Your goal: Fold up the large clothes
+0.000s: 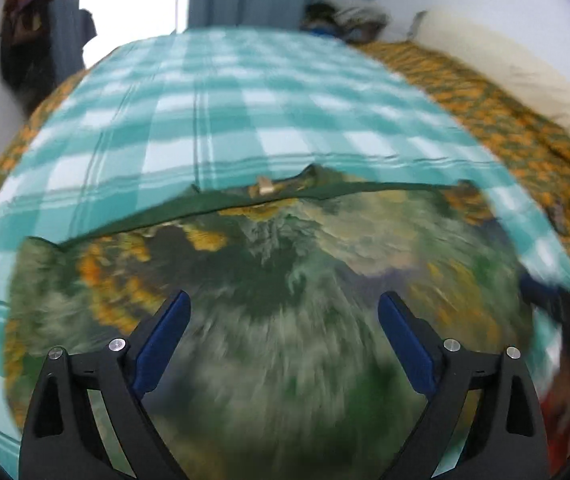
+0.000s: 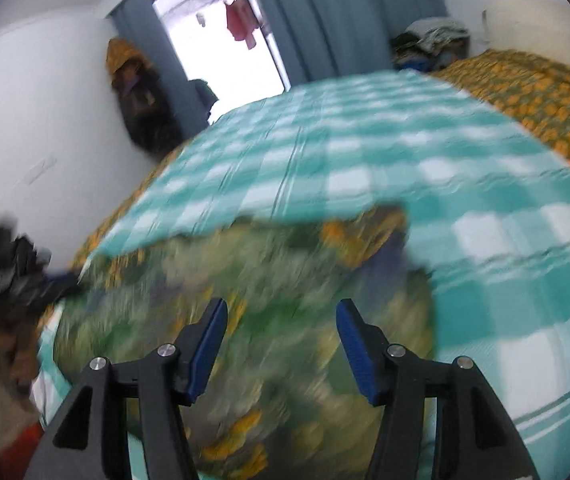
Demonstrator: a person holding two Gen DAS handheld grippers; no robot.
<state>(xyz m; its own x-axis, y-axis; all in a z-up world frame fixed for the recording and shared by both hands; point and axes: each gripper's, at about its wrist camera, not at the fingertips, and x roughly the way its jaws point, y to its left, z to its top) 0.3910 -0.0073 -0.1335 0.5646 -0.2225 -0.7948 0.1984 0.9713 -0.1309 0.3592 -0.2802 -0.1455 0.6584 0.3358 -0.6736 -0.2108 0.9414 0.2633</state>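
A large green garment with orange and pale print [image 1: 285, 264] lies spread on a teal-and-white checked sheet [image 1: 245, 112], its dark green hem running across the middle. My left gripper [image 1: 284, 308] is open above the garment, holding nothing. In the right wrist view the same garment [image 2: 245, 280] lies blurred under my right gripper [image 2: 281, 316], which is open and empty above it. The left gripper shows as a dark blurred shape [image 2: 9, 276] at the garment's left edge.
The checked sheet [image 2: 445, 168] covers a bed with an orange-and-green patterned cover [image 1: 497, 120]. A pile of clothes [image 1: 345, 16] and a cream pillow [image 1: 505, 60] lie at the far end. Blue curtains [image 2: 345, 12], a bright doorway and hanging dark clothes [image 2: 145, 104] are behind.
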